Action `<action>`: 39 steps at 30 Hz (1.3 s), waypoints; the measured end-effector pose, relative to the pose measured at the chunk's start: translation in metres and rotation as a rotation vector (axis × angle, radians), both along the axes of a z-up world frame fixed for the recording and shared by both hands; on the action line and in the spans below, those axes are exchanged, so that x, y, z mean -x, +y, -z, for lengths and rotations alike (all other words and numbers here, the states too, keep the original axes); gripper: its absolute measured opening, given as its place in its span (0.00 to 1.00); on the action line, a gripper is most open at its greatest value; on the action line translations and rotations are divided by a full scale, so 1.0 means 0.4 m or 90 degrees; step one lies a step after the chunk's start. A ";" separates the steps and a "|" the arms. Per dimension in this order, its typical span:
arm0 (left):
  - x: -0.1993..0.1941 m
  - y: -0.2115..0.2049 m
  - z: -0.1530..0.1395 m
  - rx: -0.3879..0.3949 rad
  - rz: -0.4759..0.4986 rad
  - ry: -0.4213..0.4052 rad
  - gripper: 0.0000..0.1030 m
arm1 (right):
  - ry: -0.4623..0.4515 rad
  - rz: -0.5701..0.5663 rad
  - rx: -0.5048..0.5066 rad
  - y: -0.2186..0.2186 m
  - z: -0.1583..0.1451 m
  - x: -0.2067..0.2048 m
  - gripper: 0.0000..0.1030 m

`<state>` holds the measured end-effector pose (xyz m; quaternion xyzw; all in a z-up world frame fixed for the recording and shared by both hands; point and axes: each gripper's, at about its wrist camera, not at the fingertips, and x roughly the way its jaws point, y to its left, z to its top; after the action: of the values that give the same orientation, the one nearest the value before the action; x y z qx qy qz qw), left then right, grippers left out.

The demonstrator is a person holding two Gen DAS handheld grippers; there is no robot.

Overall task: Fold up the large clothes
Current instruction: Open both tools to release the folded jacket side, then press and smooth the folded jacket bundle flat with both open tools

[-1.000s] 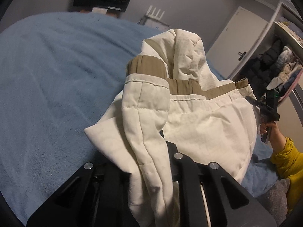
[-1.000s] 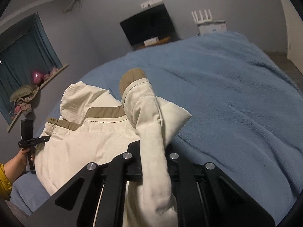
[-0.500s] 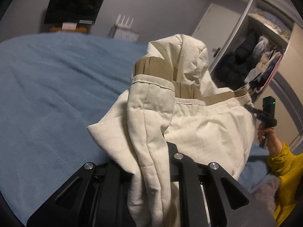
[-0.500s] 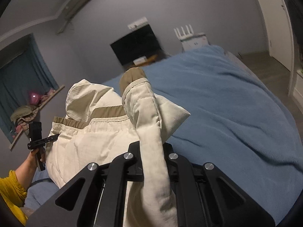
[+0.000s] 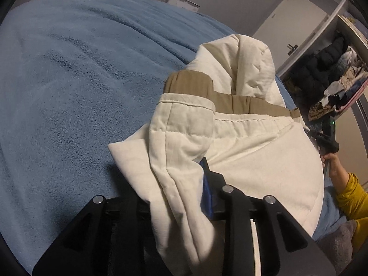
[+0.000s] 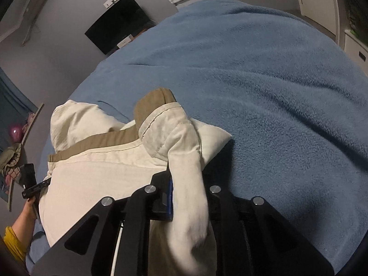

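Cream padded jacket [image 5: 253, 156] with tan trim, bunched on the blue bed blanket [image 5: 80, 80] near its front edge. Left gripper [image 5: 181, 184]: jaws just been opening, a fold of sleeve between them, a gap showing beside the blue pad. Right gripper [image 6: 188, 184]: jaws also just been opening, the other sleeve fold between them; cannot tell whether pads press on it.

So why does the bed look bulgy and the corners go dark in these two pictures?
Left wrist view: a fisheye lens bows the blue blanket and blackens the corners; the cream jacket smears near the tongs. Right wrist view: same bulge, dim indoor light, a soft shadow beside the jacket, and its dangling end blurs.
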<state>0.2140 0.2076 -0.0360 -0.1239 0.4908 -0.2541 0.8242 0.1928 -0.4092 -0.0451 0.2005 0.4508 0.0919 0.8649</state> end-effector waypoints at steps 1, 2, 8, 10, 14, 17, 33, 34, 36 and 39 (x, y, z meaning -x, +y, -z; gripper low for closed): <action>0.005 0.002 -0.003 0.003 -0.008 -0.002 0.28 | -0.002 0.000 0.008 0.010 -0.007 0.007 0.15; 0.011 0.003 -0.011 -0.001 -0.016 -0.007 0.33 | -0.001 0.003 0.022 0.016 -0.015 0.013 0.18; 0.085 0.017 -0.087 -0.061 -0.072 -0.059 0.93 | -0.009 0.025 0.107 0.051 -0.073 0.054 0.73; 0.114 0.022 -0.139 -0.052 -0.079 -0.075 0.93 | -0.019 0.033 0.138 0.063 -0.115 0.081 0.74; 0.211 -0.032 -0.249 -0.079 -0.096 -0.123 0.94 | -0.060 0.031 0.171 0.111 -0.231 0.167 0.83; 0.290 -0.105 -0.289 -0.114 -0.117 -0.135 0.94 | -0.085 0.035 0.194 0.159 -0.296 0.252 0.91; 0.483 -0.439 -0.180 -0.232 -0.049 -0.088 0.94 | -0.059 -0.076 0.278 0.373 -0.152 0.500 0.93; 0.477 -0.449 -0.170 -0.243 -0.043 -0.085 0.94 | -0.050 -0.081 0.283 0.381 -0.135 0.489 0.93; 0.461 -0.465 -0.150 -0.253 -0.031 -0.072 0.94 | -0.035 -0.088 0.285 0.393 -0.108 0.464 0.93; 0.434 -0.484 -0.125 -0.269 -0.025 -0.055 0.94 | -0.018 -0.096 0.285 0.407 -0.077 0.430 0.92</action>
<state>0.0405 0.0140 0.0142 0.0530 0.4947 -0.1349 0.8569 0.0208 -0.2465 -0.0143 -0.0317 0.4612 0.0565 0.8849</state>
